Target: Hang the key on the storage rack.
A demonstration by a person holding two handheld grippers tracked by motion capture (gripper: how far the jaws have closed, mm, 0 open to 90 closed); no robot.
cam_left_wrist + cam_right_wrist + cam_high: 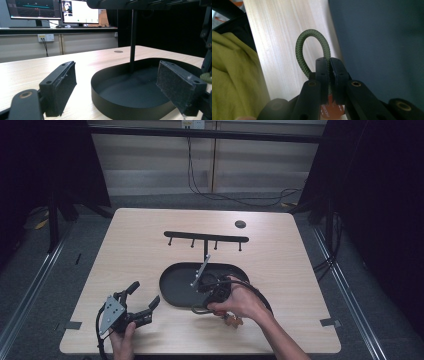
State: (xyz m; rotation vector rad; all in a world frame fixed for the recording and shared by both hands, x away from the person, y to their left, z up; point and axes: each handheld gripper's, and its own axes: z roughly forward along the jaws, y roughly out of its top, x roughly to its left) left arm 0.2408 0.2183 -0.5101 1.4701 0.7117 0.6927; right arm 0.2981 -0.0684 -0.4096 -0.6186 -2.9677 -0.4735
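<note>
Green cord loop [312, 47] | right gripper [329, 67] jaws pinching it, readying it for the hook rack [206, 238] | left gripper [142, 300] jaws spread, waiting beside tray [172, 287]

R claw [216, 292] over black tray [172, 292]

A braided olive-green cord loop [300, 53] sits pinched between the 2 matte black jaws of the right hand-held gripper [328, 65], with an orange tag [327, 109] beneath them. Behind it lies the pale wood-grain counter [277, 47]. Left of it, yellow-green fabric [234, 72].
</note>
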